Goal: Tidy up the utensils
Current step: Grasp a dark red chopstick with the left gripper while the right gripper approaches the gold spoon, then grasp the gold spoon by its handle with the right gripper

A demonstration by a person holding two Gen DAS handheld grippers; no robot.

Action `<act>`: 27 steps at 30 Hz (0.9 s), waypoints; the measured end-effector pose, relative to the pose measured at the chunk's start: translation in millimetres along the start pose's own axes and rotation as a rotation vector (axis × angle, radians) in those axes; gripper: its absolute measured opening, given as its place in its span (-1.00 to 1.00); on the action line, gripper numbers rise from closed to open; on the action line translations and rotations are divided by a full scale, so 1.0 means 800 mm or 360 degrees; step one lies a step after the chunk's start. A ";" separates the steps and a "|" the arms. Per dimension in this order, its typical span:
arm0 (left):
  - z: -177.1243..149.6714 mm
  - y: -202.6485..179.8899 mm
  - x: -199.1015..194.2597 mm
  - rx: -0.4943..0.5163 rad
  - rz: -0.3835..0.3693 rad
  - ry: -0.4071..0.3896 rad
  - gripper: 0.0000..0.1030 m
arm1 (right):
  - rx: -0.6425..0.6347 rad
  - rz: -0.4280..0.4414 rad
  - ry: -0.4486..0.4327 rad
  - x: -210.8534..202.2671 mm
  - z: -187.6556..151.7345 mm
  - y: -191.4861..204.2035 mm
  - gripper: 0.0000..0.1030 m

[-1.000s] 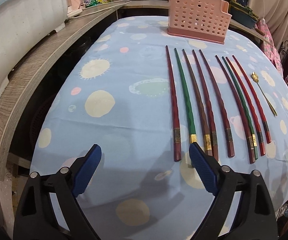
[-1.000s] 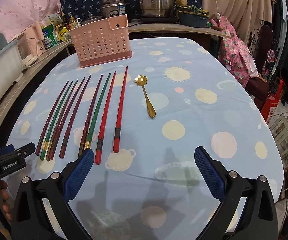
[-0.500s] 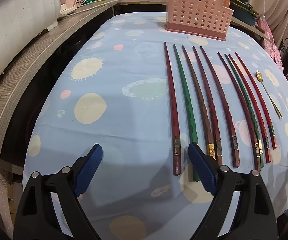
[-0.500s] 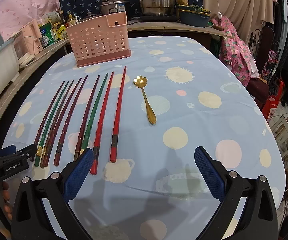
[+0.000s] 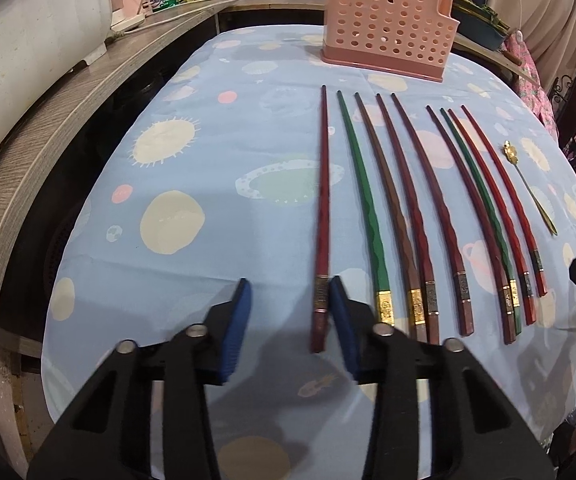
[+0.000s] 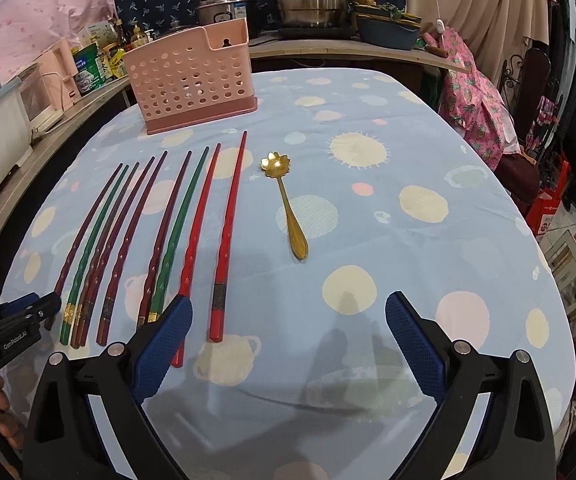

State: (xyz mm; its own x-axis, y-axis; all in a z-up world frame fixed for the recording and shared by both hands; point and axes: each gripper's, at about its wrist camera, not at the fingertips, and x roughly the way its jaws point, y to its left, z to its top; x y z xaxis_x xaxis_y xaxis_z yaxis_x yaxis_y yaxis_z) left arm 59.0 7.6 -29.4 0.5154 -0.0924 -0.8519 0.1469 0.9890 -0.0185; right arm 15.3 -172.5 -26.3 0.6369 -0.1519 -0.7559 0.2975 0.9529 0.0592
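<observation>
Left wrist view: the left gripper (image 5: pixel 288 320) is lowered over the near end of the leftmost chopstick (image 5: pixel 322 216), and its jaws are closing. The stick's butt is seen between the pads (image 5: pixel 237 328); the right pad is just beside it, the left pad not yet touching. No grip is made so far. The other chopsticks (image 5: pixel 416 220) are laid in a row to the right, with the spoon (image 5: pixel 528 184) at the far end and the basket (image 5: pixel 388 36) standing upright beyond the tips. For a clean pick, the close is best finished squarely across the banded end, so the green neighbour (image 5: pixel 364 208) is not nudged or caught. The stick is thin and smooth, so a slip or a swing of the long tip can be expected; a straight lift is advised before it is carried to the basket.

Right wrist view: the right gripper (image 6: pixel 288 332) is held above the cloth (image 6: pixel 428 152) with its fingers wide apart and closing slightly, nothing between them. The red chopstick (image 6: pixel 228 236) is seen just past its left pad. The spoon is lying apart from the sticks, untouched. The basket appears empty, though its inside is mostly hidden.
</observation>
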 end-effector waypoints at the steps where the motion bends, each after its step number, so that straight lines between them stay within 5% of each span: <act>1: 0.001 0.000 0.000 0.0004 -0.0010 0.0004 -0.58 | 0.0001 0.0000 -0.0006 0.001 0.002 -0.001 0.76; 3: 0.003 0.000 0.000 0.0000 -0.0024 0.0015 -0.82 | 0.0009 0.0003 -0.0009 0.003 0.006 -0.003 0.69; 27: 0.011 0.007 0.005 -0.0014 -0.0025 0.0052 -0.87 | 0.0061 0.0000 -0.0014 0.027 0.034 -0.026 0.12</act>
State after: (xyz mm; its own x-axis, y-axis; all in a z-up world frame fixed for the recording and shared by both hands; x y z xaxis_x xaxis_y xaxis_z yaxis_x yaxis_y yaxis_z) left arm 68.9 11.8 -28.3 0.4853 -0.1042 -0.8681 0.1472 0.9884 -0.0363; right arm 42.2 -202.6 -26.1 0.6429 -0.1546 -0.7502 0.3245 0.9422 0.0839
